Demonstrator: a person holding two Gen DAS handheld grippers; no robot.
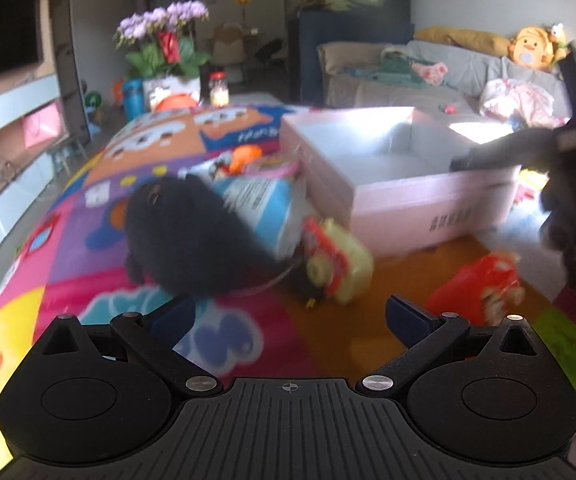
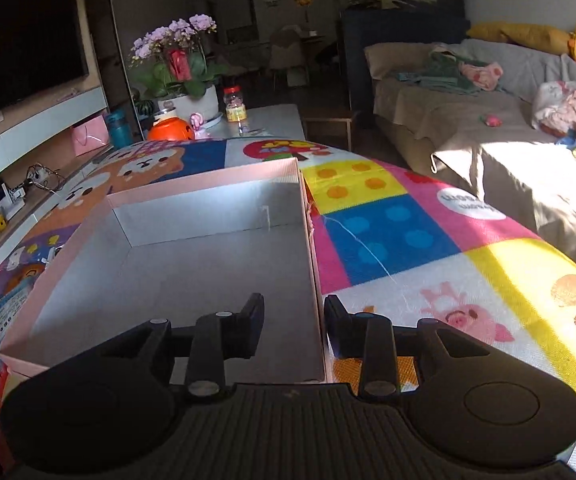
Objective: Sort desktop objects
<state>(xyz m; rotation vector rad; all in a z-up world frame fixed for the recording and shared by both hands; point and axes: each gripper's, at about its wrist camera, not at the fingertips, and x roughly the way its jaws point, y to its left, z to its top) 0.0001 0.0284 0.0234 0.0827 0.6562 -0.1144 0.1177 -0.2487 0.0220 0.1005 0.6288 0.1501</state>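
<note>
A pink cardboard box [image 1: 428, 208] with a grey inside stands on a colourful play mat [image 1: 87, 216]. To its left lie a black cap [image 1: 183, 236], a blue-and-white packet [image 1: 259, 204], a yellow-and-red toy camera [image 1: 336, 264] and a red toy [image 1: 476, 288]. My left gripper [image 1: 288, 316] is open and empty, low over the mat just in front of the toy camera. My right gripper [image 2: 294, 320] is partly open, its fingers astride the right wall of the box [image 2: 312, 264], not clamping it. The box is empty inside. The right gripper also shows at the box's right edge in the left wrist view [image 1: 536, 148].
A flower pot [image 2: 187, 96], an orange pumpkin bucket [image 2: 169, 128] and a jar [image 2: 235, 106] stand at the far end. A sofa [image 2: 488, 120] with clothes runs along the right. A TV cabinet [image 2: 27, 140] is on the left. More small toys [image 1: 243, 160] lie behind the packet.
</note>
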